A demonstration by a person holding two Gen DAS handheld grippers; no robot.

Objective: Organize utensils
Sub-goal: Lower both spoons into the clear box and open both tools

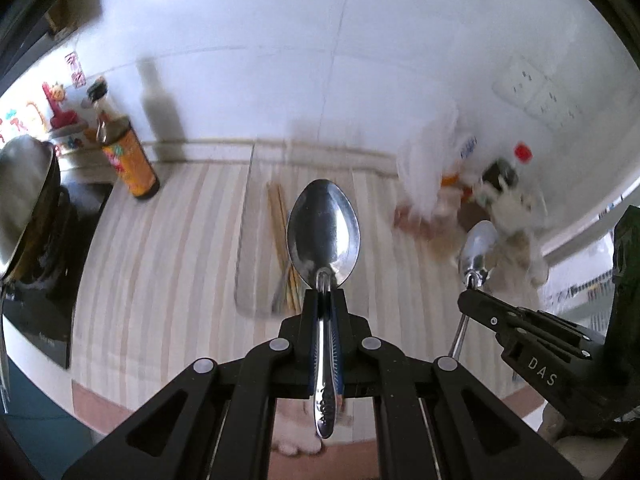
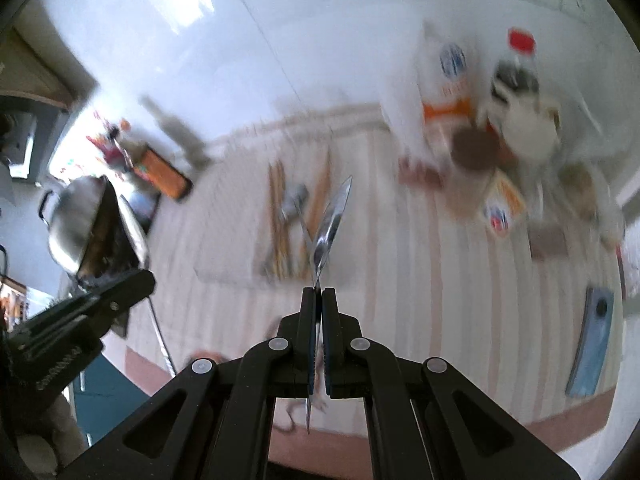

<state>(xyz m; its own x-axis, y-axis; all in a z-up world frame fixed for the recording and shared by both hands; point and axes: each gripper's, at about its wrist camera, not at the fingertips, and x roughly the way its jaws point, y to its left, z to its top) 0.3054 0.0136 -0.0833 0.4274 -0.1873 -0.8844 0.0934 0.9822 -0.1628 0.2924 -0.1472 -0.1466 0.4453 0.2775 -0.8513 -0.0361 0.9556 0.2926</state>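
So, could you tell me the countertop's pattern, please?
Pale cream and pinkish-tan stripes on the countertop, clearest in the left wrist view.

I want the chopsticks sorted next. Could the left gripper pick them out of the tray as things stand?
Probably not yet: the left gripper is shut on a spoon. The chopsticks lie uncovered in the tray below, so only its full jaws stand in the way.

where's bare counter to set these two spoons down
Free: the striped counter between the orange-labelled bottle and the clear tray of chopsticks; also the strip between that tray and the blue phone. Crowded: the back right corner, piled with white bags.
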